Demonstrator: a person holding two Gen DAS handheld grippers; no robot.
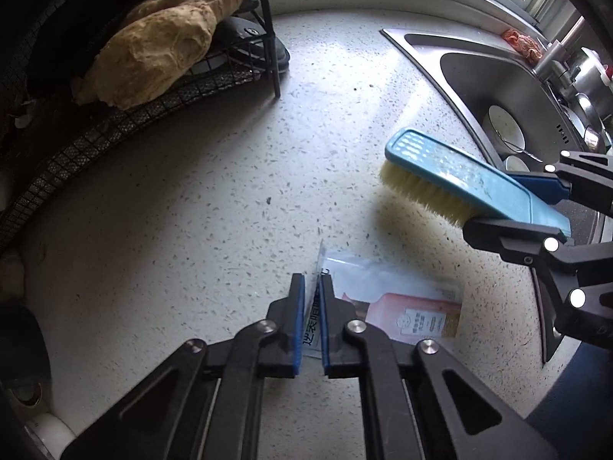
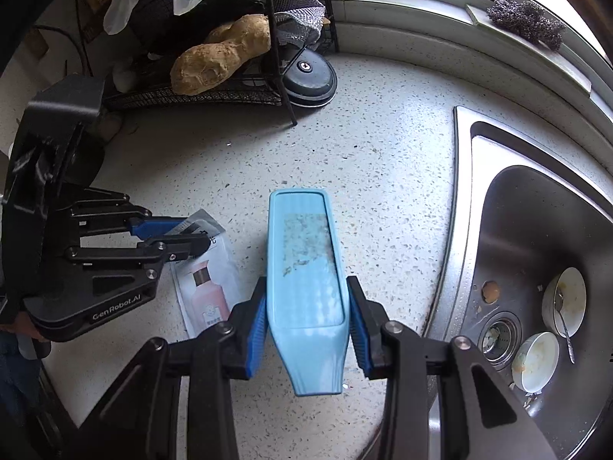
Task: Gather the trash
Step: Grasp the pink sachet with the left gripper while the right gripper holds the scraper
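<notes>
A flat plastic packet printed with a pink bottle lies on the speckled countertop. My left gripper is shut on the packet's raised left edge. The packet also shows in the right wrist view, with the left gripper clamped on its top corner. My right gripper is shut on a blue scrubbing brush and holds it above the counter, bristles down. In the left wrist view the brush hovers to the right of the packet, held by the right gripper.
A black wire rack with ginger-like roots stands at the back left, a dark round lid beside it. A steel sink with dirty bowls and a spoon is on the right. Steel wool sits on the sill.
</notes>
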